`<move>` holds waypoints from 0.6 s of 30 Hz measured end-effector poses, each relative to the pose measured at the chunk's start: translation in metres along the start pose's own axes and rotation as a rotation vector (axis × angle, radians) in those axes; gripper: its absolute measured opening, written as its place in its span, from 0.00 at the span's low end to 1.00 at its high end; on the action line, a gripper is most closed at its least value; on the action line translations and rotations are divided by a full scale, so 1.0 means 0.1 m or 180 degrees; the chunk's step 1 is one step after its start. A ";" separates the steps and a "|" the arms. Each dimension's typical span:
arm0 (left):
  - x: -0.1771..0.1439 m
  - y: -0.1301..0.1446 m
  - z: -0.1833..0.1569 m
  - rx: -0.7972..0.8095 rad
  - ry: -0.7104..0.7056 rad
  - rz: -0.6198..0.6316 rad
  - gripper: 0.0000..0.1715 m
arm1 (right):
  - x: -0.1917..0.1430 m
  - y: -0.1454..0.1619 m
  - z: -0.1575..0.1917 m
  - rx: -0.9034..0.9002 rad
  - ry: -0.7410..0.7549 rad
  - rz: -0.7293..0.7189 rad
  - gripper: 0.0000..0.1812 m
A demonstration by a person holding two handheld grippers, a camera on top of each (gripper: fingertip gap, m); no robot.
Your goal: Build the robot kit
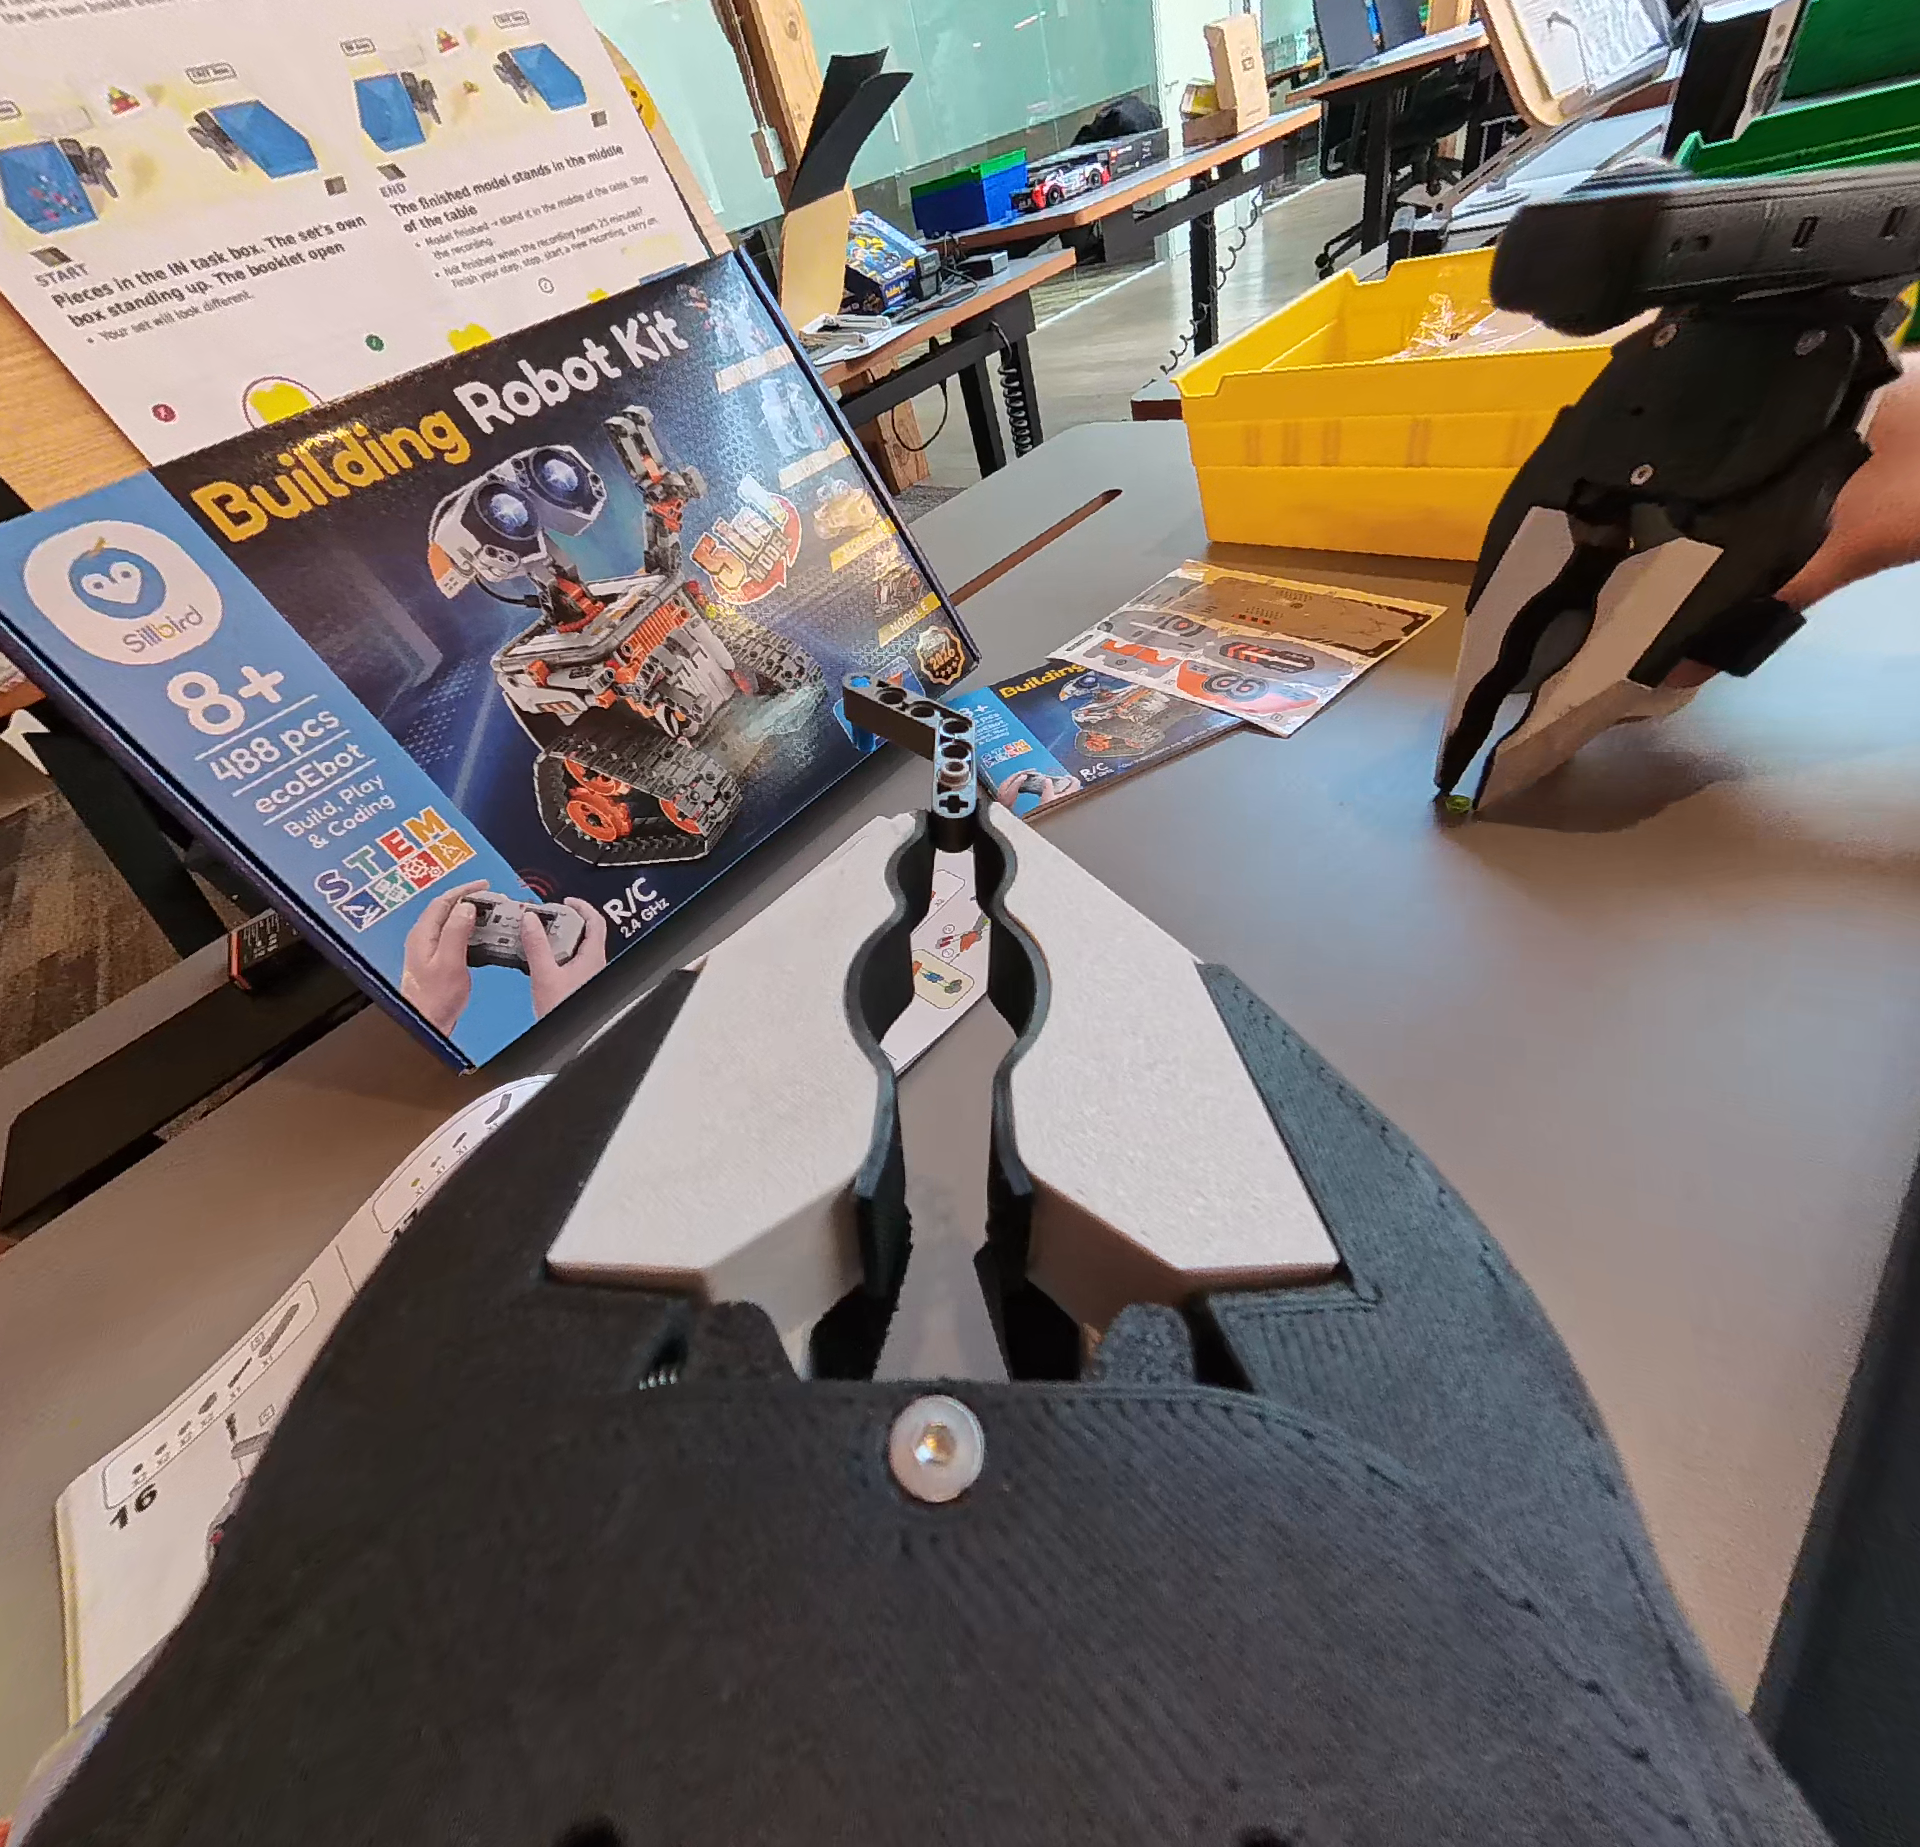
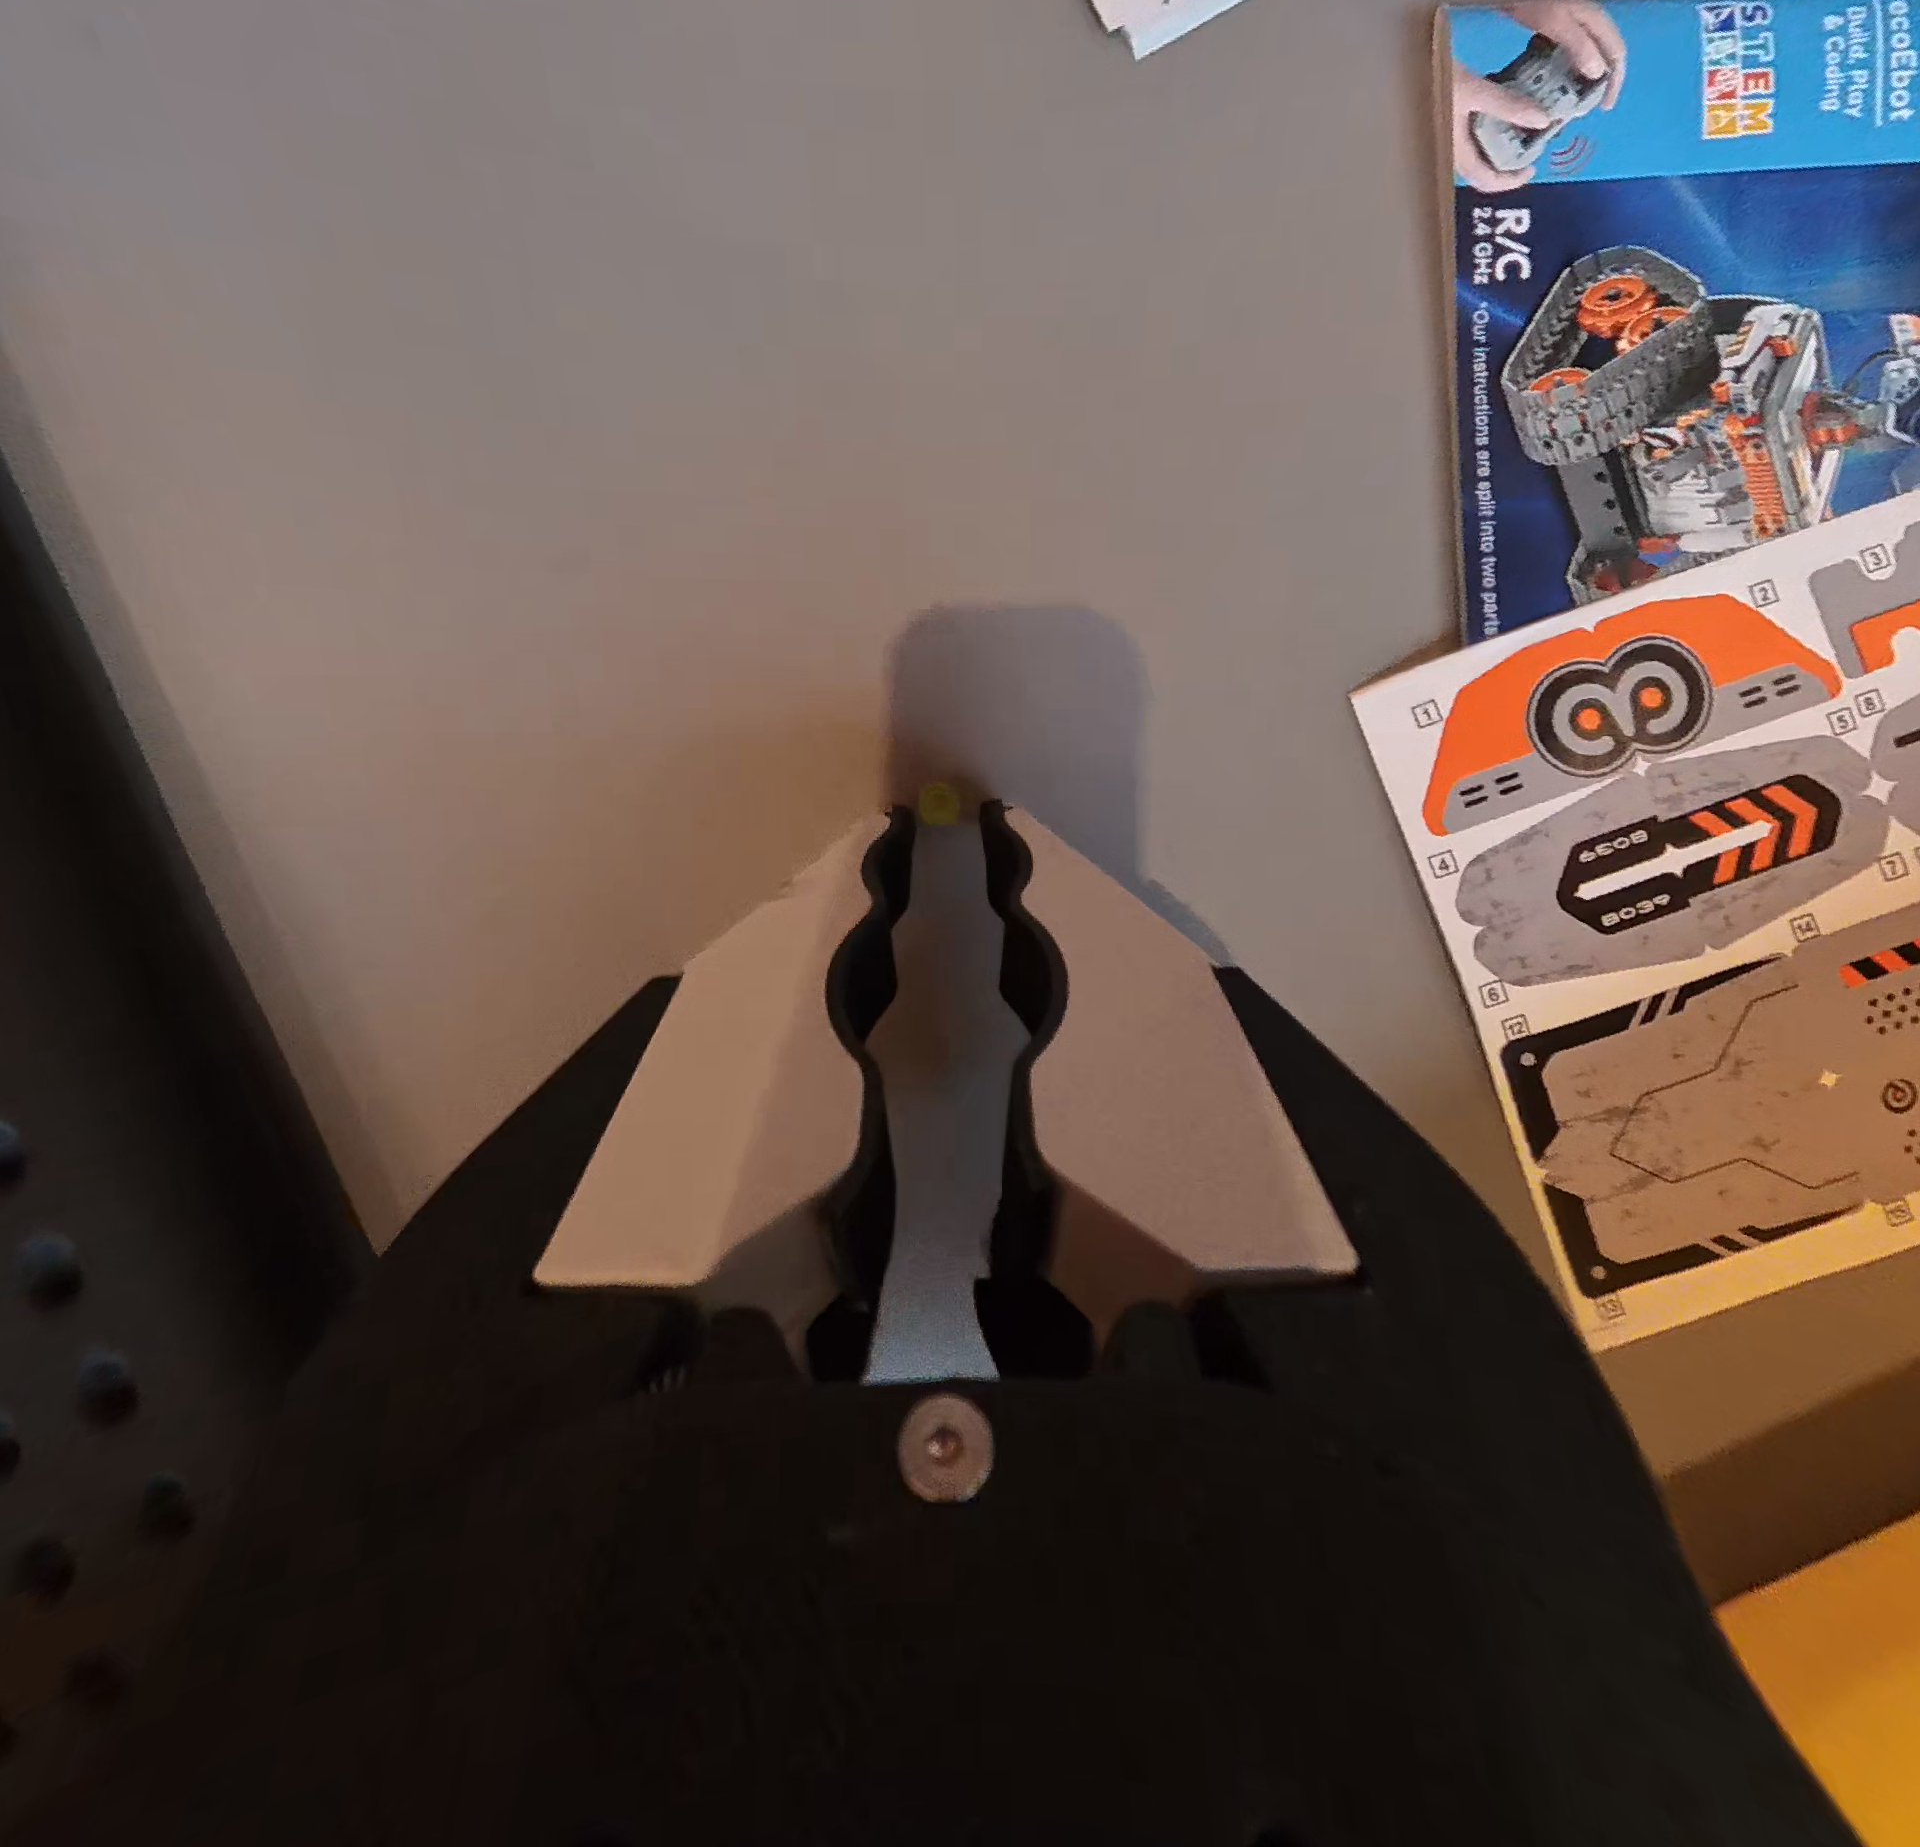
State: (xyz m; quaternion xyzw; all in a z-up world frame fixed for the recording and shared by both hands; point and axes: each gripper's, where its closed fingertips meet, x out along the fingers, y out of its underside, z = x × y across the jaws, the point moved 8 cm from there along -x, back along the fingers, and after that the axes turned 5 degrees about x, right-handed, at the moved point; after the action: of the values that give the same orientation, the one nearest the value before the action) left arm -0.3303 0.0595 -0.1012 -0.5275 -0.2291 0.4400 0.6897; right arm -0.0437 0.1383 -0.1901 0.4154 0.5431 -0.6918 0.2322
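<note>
A: Grey tabletop (image 1: 1351, 966) in an open office, desks and glass partitions behind. What does the left gripper (image 1: 951, 821) have?

B: A small black angled beam (image 1: 920, 722), the kind with a row of round holes. The jaws are closed on its lower end, so the bent arm stands up clear of the fingertips, above the table. Gripped by the end like that, its holes are left exposed, I'd judge.

A: And the right gripper (image 2: 940, 810)?

B: Tilted steeply down, tips at the table. A tiny yellow-green piece (image 2: 938, 803) sits right at the tips. The jaws stand narrowly apart; whether they pinch it or only bracket it, I cannot tell. In the left wrist view the same piece (image 1: 1455, 805) shows under that gripper (image 1: 1465, 795), on or just off the surface.

A: What lies around them?

B: Just right of the piece, a sticker sheet (image 2: 1662, 914) with orange and grey shapes, overlapping a blue booklet (image 2: 1683, 291), both flat. Farther back, a yellow bin (image 1: 1351, 426). The kit box (image 1: 468, 634) leans upright behind the beam, its picture side facing the grippers, with a printed instruction sheet (image 1: 312, 135) above it. An open manual (image 1: 156, 1465) lies under the left gripper, probably kept near for reading.
</note>
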 end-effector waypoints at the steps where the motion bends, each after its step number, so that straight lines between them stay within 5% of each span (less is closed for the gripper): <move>1: 0.00 0.00 0.00 0.0002 0.0001 0.0002 0.03 | 0.00 -0.02 0.00 -0.0045 0.0002 0.0069 0.08; 18: 0.03 0.01 -0.05 0.0069 0.0047 0.0057 0.03 | 0.09 -0.30 0.03 -0.0592 -0.0058 0.1233 0.08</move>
State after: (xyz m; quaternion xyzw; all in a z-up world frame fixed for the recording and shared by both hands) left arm -0.3256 0.0594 -0.1046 -0.5252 -0.2145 0.4447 0.6931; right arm -0.0724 0.1453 -0.1808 0.4825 0.5125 -0.5848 0.4031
